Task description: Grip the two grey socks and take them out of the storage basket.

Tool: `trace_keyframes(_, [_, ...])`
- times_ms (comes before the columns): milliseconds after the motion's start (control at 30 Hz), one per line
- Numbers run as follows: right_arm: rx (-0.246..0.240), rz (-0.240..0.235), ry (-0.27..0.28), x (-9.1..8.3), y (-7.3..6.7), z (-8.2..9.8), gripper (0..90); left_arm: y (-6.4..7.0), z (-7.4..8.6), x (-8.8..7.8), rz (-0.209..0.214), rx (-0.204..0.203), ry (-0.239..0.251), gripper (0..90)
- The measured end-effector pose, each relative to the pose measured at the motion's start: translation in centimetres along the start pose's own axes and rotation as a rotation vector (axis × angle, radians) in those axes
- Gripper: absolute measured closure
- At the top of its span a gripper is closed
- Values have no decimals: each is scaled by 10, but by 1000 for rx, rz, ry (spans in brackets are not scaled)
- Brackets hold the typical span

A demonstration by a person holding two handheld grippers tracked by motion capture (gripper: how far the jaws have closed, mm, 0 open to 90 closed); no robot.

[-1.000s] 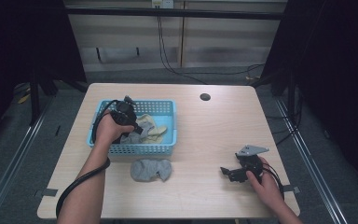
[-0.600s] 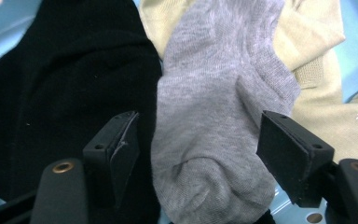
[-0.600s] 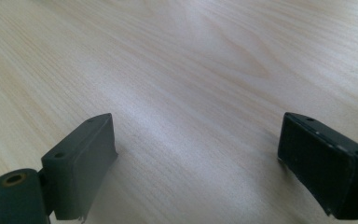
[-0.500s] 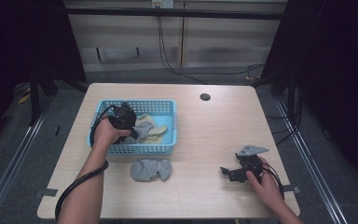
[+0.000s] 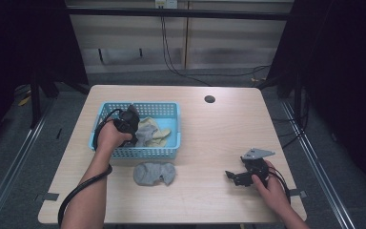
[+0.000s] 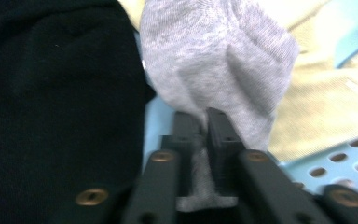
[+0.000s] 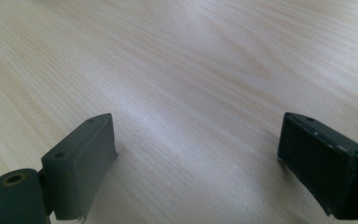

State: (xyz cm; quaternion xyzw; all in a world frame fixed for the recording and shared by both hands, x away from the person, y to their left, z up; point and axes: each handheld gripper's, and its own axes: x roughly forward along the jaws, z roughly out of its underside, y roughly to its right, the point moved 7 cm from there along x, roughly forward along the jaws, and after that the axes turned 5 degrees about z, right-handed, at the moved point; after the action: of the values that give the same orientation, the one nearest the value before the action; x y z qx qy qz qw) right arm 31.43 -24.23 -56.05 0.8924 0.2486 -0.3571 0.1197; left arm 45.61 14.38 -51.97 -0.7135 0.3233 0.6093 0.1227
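Observation:
My left gripper (image 5: 132, 125) reaches into the blue basket (image 5: 171, 107). Its jaws have just been closing and now pinch a fold of a grey sock (image 6: 214, 60) between the pads (image 6: 223, 140). That grey sock (image 5: 144, 135) lies on a pale yellow cloth (image 5: 161, 134) in the basket. A black garment (image 6: 60, 84) sits to the left of the jaws in the left gripper view. A second grey sock (image 5: 155, 173) lies on the table in front of the basket. My right gripper (image 5: 233, 177) rests low at the table's front right, open (image 7: 196, 158), with bare wood between its fingers.
The wooden table (image 5: 219, 138) has a round cable hole (image 5: 209, 99) at the back. The basket's perforated floor (image 6: 335, 163) shows beside the sock. Dark frames and floor rails surround the table.
My left gripper has shifted slightly within the basket, down onto the grey sock. The right hand has stayed put.

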Motion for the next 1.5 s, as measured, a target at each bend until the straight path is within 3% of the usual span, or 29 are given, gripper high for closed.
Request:
trace_keyframes(200, [1, 2, -2, 0, 0, 0, 105, 2, -4, -15, 6, -4, 9, 886])
trace_keyframes(433, [4, 1, -4, 0, 0, 0, 105, 11, -10, -36, 13, 34, 32, 887])
trace_keyframes(667, [1, 1, -1, 0, 0, 0, 105, 19, -17, -55, 17, 46, 47, 888])
trace_keyframes(1067, [8, 0, -1, 0, 0, 0, 105, 36, -26, -87, 13, 116, 57, 889])
trace_keyframes(1333, [4, 1, 1, 0, 0, 0, 105, 48, -26, -102, 41, 156, 33, 888])
trace_keyframes(1500, [5, 3, 0, 0, 0, 0, 105, 56, -26, -111, 62, 184, 47, 888])
